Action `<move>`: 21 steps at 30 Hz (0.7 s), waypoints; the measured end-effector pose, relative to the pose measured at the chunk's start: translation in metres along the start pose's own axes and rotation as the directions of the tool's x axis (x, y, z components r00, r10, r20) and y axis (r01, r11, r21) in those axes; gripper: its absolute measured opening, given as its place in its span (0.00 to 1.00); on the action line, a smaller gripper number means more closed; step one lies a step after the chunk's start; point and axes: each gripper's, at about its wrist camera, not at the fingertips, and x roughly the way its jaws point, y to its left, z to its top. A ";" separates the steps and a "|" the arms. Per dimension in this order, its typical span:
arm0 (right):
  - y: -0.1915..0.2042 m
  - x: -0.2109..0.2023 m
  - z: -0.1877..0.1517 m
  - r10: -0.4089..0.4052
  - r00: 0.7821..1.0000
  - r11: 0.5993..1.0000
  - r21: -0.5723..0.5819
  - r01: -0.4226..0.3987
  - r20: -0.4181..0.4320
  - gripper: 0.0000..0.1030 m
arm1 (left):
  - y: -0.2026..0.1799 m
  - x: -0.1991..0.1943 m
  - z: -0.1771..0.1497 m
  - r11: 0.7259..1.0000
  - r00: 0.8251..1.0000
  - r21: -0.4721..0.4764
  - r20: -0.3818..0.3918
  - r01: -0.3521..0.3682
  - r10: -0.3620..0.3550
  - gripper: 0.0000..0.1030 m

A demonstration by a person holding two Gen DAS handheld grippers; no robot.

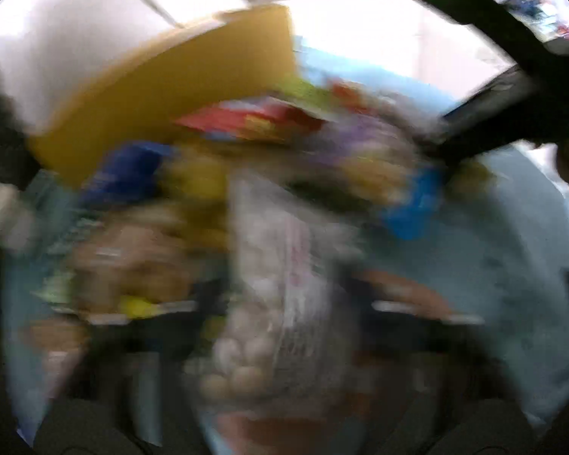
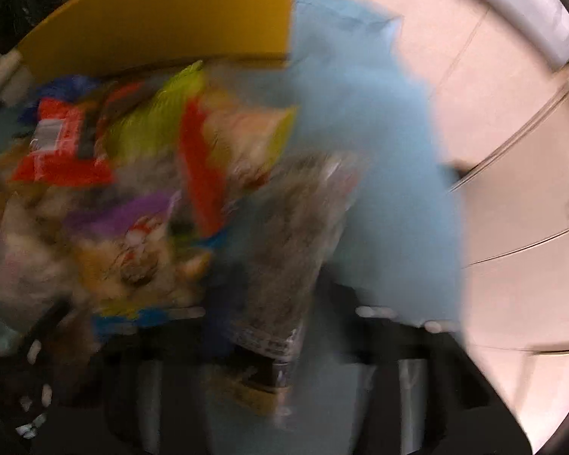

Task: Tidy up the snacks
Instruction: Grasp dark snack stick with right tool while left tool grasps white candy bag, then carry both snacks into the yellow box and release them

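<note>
Both views are badly blurred. A heap of snack packets [image 1: 322, 144] lies on a light blue cloth [image 1: 493, 246]. In the left wrist view a clear bag of pale round snacks [image 1: 284, 284] runs down between the dark fingers of my left gripper [image 1: 280, 341]. In the right wrist view a clear bag of dark grainy snacks [image 2: 292, 235] reaches in between the fingers of my right gripper [image 2: 280, 341], its label end lowest. The blur hides whether either pair of pads presses on its bag. Red [image 2: 57, 144], green [image 2: 155, 121] and purple [image 2: 125, 208] packets lie to the left.
A yellow box [image 1: 163, 87] stands behind the heap, also the yellow box [image 2: 170, 11] at the top of the right wrist view. A dark gripper part [image 1: 485, 121] crosses the upper right of the left wrist view. Pale floor [image 2: 512, 132] lies beyond the blue cloth [image 2: 360, 113].
</note>
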 end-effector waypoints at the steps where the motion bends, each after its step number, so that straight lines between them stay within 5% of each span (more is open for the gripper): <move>1: 0.002 -0.002 -0.001 0.005 1.000 1.000 -0.018 -0.005 0.006 0.30 | -0.002 -0.003 -0.001 1.000 1.000 0.002 0.010 0.003 -0.003 0.31; 9: -0.006 -0.031 -0.015 0.099 0.993 0.995 0.011 -0.100 0.062 0.27 | 0.020 -0.031 -0.016 0.988 0.996 -0.137 0.055 0.076 -0.069 0.26; 21: 0.003 -0.113 0.004 0.252 0.939 0.967 -0.012 -0.256 0.236 0.27 | 0.068 -0.096 0.026 0.963 0.970 -0.266 0.241 0.046 0.020 0.26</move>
